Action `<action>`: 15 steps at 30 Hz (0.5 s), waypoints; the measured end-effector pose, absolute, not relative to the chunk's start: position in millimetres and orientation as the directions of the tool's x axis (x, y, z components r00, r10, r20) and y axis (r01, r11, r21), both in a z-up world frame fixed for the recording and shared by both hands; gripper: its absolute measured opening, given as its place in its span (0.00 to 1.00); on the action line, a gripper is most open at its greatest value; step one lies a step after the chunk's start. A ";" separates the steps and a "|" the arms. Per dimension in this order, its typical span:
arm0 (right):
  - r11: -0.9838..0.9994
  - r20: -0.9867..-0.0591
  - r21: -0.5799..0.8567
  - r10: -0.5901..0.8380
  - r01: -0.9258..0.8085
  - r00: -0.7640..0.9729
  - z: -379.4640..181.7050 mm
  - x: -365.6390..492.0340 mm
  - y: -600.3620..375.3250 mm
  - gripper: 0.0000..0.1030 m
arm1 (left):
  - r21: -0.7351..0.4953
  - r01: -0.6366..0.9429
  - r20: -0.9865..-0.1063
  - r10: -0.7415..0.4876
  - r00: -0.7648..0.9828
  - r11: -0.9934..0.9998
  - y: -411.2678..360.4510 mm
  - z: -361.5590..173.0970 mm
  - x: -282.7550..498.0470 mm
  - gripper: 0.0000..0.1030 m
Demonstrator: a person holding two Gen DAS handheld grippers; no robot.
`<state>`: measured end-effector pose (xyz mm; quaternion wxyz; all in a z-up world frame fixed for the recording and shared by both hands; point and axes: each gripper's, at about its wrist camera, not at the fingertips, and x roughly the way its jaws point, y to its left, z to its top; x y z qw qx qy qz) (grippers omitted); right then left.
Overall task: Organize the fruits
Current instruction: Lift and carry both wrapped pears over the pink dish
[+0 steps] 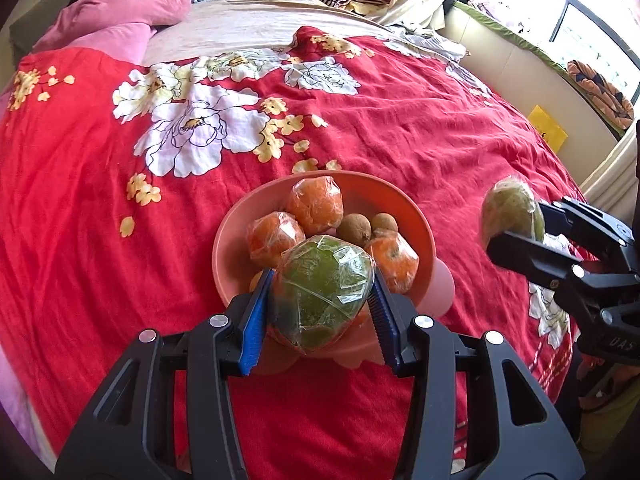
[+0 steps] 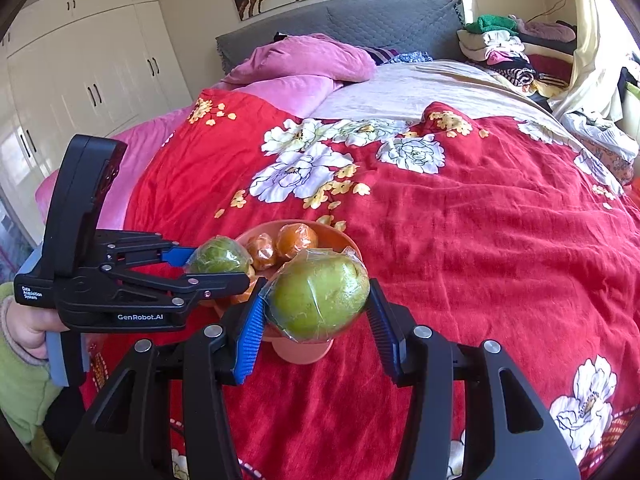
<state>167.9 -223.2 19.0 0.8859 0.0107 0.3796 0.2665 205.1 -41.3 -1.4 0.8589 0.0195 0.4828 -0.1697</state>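
Note:
A salmon-pink bowl (image 1: 412, 208) (image 2: 344, 240) stands on the red flowered bedspread. It holds wrapped oranges (image 1: 316, 204) (image 2: 298, 240) and small brown fruits (image 1: 354, 229). My left gripper (image 1: 322, 300) (image 2: 218, 270) is shut on a plastic-wrapped green fruit (image 1: 320, 288) (image 2: 218, 258), held just over the bowl's near side. My right gripper (image 2: 318, 304) (image 1: 520, 224) is shut on a second wrapped green fruit (image 2: 320, 296) (image 1: 508, 208), held above the bedspread to the right of the bowl.
The red bedspread (image 1: 400, 128) covers the bed, with pink pillows (image 2: 304, 60) near the grey headboard (image 2: 380, 20). Piled clothes (image 2: 504, 48) lie at the far right corner. A hand in a green sleeve (image 2: 24, 336) holds the left gripper. A window bench (image 1: 520, 64) runs along the right.

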 end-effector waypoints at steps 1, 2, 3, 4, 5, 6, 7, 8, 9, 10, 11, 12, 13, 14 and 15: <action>0.858 -0.669 0.221 0.480 -0.464 0.568 17.9 169.2 -222.4 0.46 | -0.133 0.311 -0.836 -0.275 0.474 0.941 -41.5 -1.8 206.8 0.37; 0.859 -0.672 0.220 0.477 -0.462 0.567 16.1 171.1 -221.6 0.46 | -0.136 0.309 -0.836 -0.277 0.474 0.941 -41.4 -2.1 208.6 0.37; 0.859 -0.674 0.219 0.476 -0.462 0.565 14.3 172.7 -220.9 0.46 | -0.136 0.310 -0.836 -0.276 0.474 0.941 -41.7 -2.6 210.3 0.37; 0.859 -0.676 0.219 0.476 -0.464 0.562 13.2 174.1 -220.1 0.46 | -0.136 0.311 -0.837 -0.277 0.473 0.941 -42.1 -3.2 211.8 0.37; 0.859 -0.679 0.217 0.475 -0.464 0.560 11.5 175.8 -219.2 0.46 | -0.139 0.309 -0.836 -0.278 0.472 0.941 -41.8 -4.1 213.3 0.37; 0.859 -0.680 0.215 0.473 -0.465 0.560 10.6 176.9 -218.6 0.46 | -0.141 0.307 -0.837 -0.279 0.470 0.941 -41.7 -5.2 215.2 0.37; 0.858 -0.682 0.213 0.473 -0.466 0.558 9.0 178.4 -217.4 0.46 | -0.141 0.305 -0.838 -0.277 0.469 0.942 -41.3 -6.4 217.3 0.37; 0.859 -0.685 0.213 0.471 -0.466 0.556 7.6 179.9 -216.6 0.46 | -0.142 0.303 -0.838 -0.278 0.469 0.942 -40.9 -7.1 218.6 0.37; 0.859 -0.686 0.212 0.470 -0.466 0.555 6.4 181.3 -216.0 0.46 | -0.144 0.302 -0.838 -0.278 0.469 0.942 -40.6 -7.8 220.0 0.37; 0.859 -0.688 0.210 0.470 -0.468 0.553 5.1 183.0 -214.9 0.46 | -0.145 0.301 -0.838 -0.279 0.468 0.943 -40.3 -8.6 221.5 0.37; 0.857 -0.689 0.208 0.471 -0.472 0.551 3.9 184.6 -213.7 0.46 | -0.145 0.301 -0.839 -0.279 0.468 0.943 -40.1 -9.1 222.8 0.37; 0.856 -0.692 0.205 0.469 -0.474 0.549 2.5 186.4 -212.6 0.46 | -0.147 0.300 -0.839 -0.279 0.467 0.943 -39.6 -9.9 224.5 0.37; 0.858 -0.694 0.201 0.466 -0.473 0.548 1.4 188.0 -211.7 0.46 | -0.148 0.299 -0.840 -0.280 0.465 0.943 -39.1 -10.8 225.4 0.37; 0.857 -0.697 0.200 0.465 -0.476 0.546 0.2 189.9 -210.5 0.46 | -0.148 0.296 -0.840 -0.278 0.466 0.944 -38.6 -11.6 226.7 0.37; 0.855 -0.698 0.199 0.466 -0.478 0.544 -0.4 191.3 -210.1 0.46 | -0.147 0.296 -0.840 -0.277 0.466 0.944 -38.7 -11.8 227.1 0.37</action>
